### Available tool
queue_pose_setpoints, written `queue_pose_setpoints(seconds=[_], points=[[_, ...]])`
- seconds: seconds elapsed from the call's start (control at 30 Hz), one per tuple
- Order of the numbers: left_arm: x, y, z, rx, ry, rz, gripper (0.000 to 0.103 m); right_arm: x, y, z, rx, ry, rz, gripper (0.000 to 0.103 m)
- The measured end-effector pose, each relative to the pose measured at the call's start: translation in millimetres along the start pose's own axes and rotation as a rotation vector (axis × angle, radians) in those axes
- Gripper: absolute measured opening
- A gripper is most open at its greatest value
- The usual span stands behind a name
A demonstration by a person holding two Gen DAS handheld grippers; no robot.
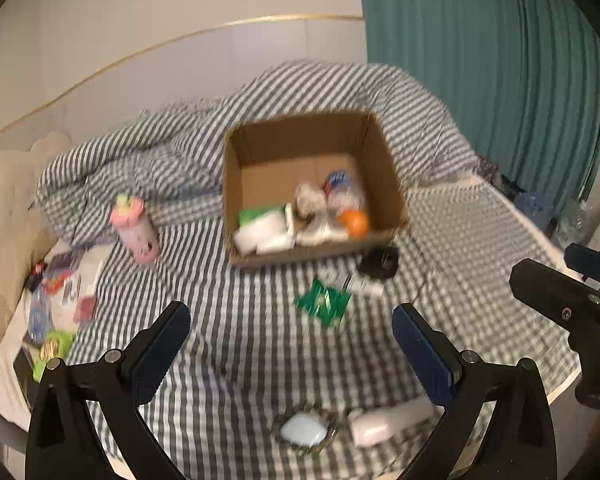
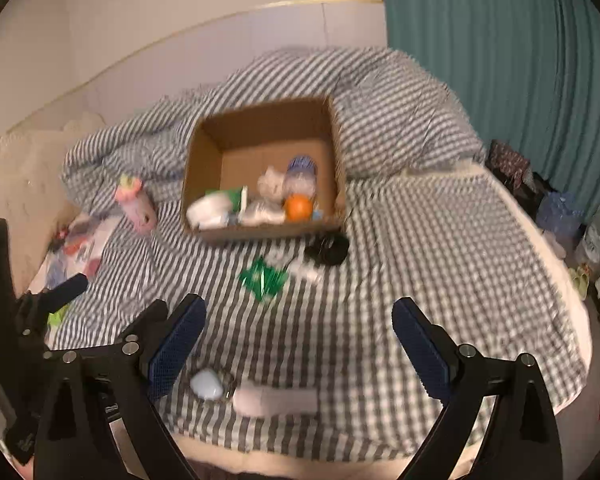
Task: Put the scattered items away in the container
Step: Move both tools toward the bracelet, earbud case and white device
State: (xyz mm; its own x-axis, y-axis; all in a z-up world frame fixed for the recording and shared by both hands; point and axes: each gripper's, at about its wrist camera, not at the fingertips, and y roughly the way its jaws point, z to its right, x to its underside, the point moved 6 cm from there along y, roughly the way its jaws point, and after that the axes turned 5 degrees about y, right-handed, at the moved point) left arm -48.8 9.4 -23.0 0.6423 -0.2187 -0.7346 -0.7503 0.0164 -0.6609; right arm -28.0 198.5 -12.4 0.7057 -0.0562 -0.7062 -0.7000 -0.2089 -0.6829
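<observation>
An open cardboard box sits mid-bed and holds an orange, white packets and a plastic bottle. On the checked sheet lie a green packet, a black round object, a pink bottle, a pale blue case and a pink tube. My left gripper is open and empty above the near sheet. My right gripper is open and empty too.
A rumpled checked duvet lies behind the box. Snack packets and papers are piled at the bed's left edge. A teal curtain hangs at the right, with bags on the floor below.
</observation>
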Motion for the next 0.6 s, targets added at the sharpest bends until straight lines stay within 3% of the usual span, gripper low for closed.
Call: queue_pose_setpoints(seconds=[0.23,0.37,0.6], points=[[72.4,25.9,-10.9,0.005,-0.040,-0.118,0.103,54.3,30.9,-5.0,-0.034,0.005,-0.089,0.095],[103.4,32.9,-15.8,0.024,-0.048,-0.132,0.103,86.2,56.2,-2.9,-0.072,0.014,-0.176,0.095],[141.8,54.3,-3.1,0.067,-0.016,-0.188,0.103,116.3,84.6,3.1,-0.064,-0.006,-0.265,0.095]])
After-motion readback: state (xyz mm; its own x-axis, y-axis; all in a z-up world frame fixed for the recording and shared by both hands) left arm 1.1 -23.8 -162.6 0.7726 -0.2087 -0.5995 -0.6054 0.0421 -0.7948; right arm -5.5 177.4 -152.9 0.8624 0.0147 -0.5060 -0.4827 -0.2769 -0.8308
